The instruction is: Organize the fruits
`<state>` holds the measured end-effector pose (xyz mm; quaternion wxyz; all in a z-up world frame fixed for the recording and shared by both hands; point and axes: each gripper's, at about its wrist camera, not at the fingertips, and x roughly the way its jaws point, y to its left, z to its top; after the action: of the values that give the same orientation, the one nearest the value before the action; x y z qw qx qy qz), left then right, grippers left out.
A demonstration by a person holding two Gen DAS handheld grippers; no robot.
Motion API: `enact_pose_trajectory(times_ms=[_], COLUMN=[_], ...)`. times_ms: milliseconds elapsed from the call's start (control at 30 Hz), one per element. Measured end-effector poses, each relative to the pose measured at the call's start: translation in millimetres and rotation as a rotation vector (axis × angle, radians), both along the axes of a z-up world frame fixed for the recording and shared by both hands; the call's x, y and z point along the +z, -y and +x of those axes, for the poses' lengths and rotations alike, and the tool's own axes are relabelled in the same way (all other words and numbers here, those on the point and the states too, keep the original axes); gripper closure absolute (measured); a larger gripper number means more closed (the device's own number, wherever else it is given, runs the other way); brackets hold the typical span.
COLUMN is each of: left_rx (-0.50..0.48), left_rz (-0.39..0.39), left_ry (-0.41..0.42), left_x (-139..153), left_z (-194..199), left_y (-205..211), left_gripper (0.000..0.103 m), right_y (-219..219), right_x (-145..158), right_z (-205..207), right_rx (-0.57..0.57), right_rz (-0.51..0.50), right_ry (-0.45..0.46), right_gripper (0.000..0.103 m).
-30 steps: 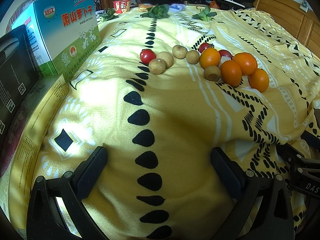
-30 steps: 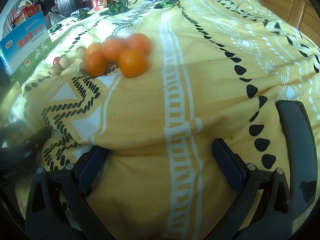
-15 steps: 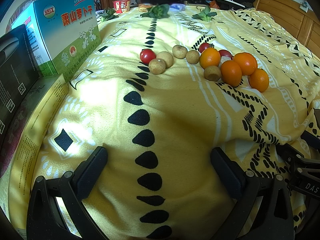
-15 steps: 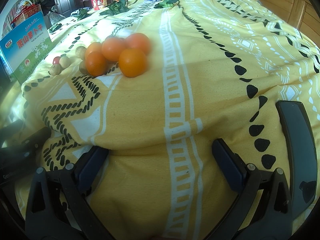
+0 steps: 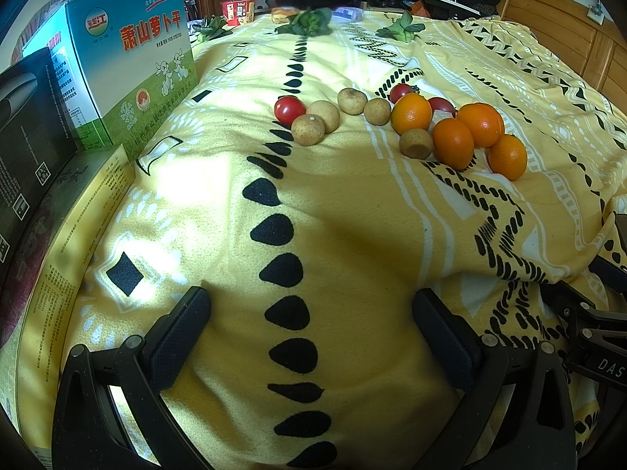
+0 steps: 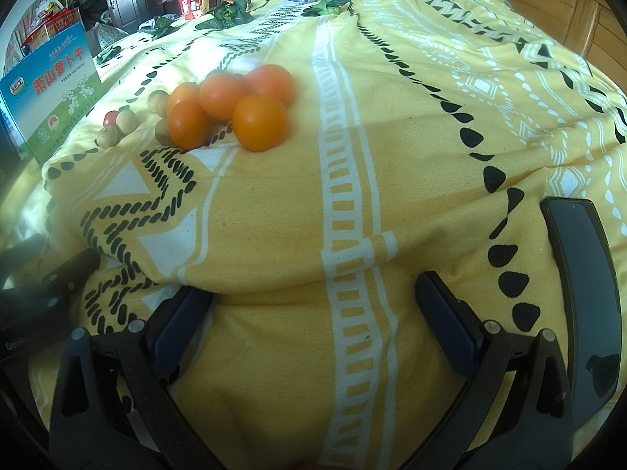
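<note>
Fruit lies in a loose row on a yellow patterned blanket point(image 5: 352, 211). Several oranges point(image 5: 453, 143) cluster at the right of the row, and the right wrist view shows those oranges point(image 6: 259, 122) at upper left. Several small brown fruits point(image 5: 308, 129) and red tomatoes point(image 5: 289, 109) lie to their left. My left gripper point(image 5: 311, 321) rests open on the blanket, well short of the fruit. My right gripper point(image 6: 313, 305) is open too, near the blanket's front fold, with nothing between its fingers.
A blue-green carton point(image 5: 129, 62) stands at the left, with a black box point(image 5: 27, 133) and a flat yellow box point(image 5: 66, 243) beside it. Leafy greens point(image 5: 309, 21) and a red cup point(image 5: 237, 11) sit at the far end. A dark phone point(image 6: 584, 293) lies at right.
</note>
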<state>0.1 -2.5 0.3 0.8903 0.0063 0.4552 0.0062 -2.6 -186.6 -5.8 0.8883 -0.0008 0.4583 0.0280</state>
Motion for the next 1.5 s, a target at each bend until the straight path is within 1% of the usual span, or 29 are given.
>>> enact_pose_trajectory(times_ms=[267,333,400,433,467,500,533,600,633,667,733,767,833,867,900,933,967,1000,1033,1100,1200,1233,1267,1300,1367,1400,1467,1500], left_rx=[-0.011,-0.021,-0.054,-0.065,-0.073,-0.078,-0.077,-0.064,-0.061,-0.055,-0.037,-0.029,-0.011,-0.011,-0.024,-0.040,-0.051,-0.051,-0.049,-0.046,-0.049,-0.051,-0.057,-0.063,-0.076,-0.075,-0.072,-0.069], left_rz=[-0.022,-0.030,-0.056,-0.068,-0.092,-0.120,-0.146,-0.175,-0.171,-0.150,-0.130,-0.142,-0.151,-0.148,-0.165,-0.192,-0.211,-0.217,-0.216,-0.217,-0.207,-0.200,-0.202,-0.201,-0.193,-0.188,-0.186,-0.185], left_ry=[-0.006,-0.015,-0.028,-0.037,-0.035,-0.014,0.023,0.080,0.101,0.121,0.137,0.131,0.136,0.133,0.118,0.091,0.063,0.050,0.050,0.056,0.053,0.047,0.037,0.025,0.009,0.002,-0.014,-0.012], left_x=[4,8,13,15,19,25,33,49,55,61,67,67,69,68,65,62,57,53,50,48,44,42,40,37,32,28,20,19], left_z=[-7,-11,-15,-15,-15,-16,-16,-11,-7,-2,7,13,23,29,35,42,50,56,59,66,79,84,88,92,97,98,99,100], left_y=[-1,-2,-2,-3,-5,-8,-10,-17,-18,-18,-21,-25,-30,-31,-32,-33,-35,-34,-34,-32,-29,-28,-27,-26,-24,-23,-23,-24], left_gripper=[0.000,0.000,0.000,0.000,0.001,0.001,0.001,0.001,0.001,0.001,0.001,0.002,0.006,0.011,0.022,0.028,0.038,0.042,0.043,0.044,0.045,0.047,0.054,0.060,0.063,0.063,0.064,0.067], right_y=[2,3,5,5,6,7,7,5,3,1,-3,-6,-7,-7,-8,-8,-7,-8,-7,-7,-2,-1,-1,0,0,0,-2,-2], right_x=[0,2,5,9,14,21,25,39,42,46,50,50,49,46,40,36,33,28,25,22,21,20,20,20,21,21,21,20], right_z=[-2,-3,-3,-3,-3,-3,-2,3,5,10,24,35,48,55,64,70,72,75,76,75,74,74,74,75,76,75,76,76], right_rx=[0.008,0.017,0.042,0.057,0.078,0.105,0.125,0.175,0.184,0.199,0.214,0.217,0.213,0.208,0.206,0.202,0.200,0.203,0.206,0.205,0.201,0.202,0.205,0.206,0.214,0.221,0.229,0.233], right_rz=[0.009,0.018,0.030,0.030,0.046,0.079,0.100,0.134,0.135,0.139,0.145,0.139,0.125,0.117,0.117,0.113,0.111,0.108,0.111,0.119,0.142,0.145,0.144,0.141,0.146,0.148,0.145,0.149], right_ry=[-0.012,-0.018,-0.043,-0.055,-0.055,-0.045,-0.041,-0.010,0.000,0.012,0.021,0.024,0.030,0.024,0.004,-0.009,-0.019,-0.032,-0.041,-0.042,-0.037,-0.035,-0.031,-0.029,-0.023,-0.019,-0.018,-0.020], right_gripper=[0.000,0.000,0.000,0.003,0.009,0.024,0.033,0.035,0.036,0.036,0.036,0.036,0.037,0.037,0.037,0.037,0.039,0.044,0.048,0.051,0.052,0.053,0.054,0.058,0.063,0.067,0.068,0.068])
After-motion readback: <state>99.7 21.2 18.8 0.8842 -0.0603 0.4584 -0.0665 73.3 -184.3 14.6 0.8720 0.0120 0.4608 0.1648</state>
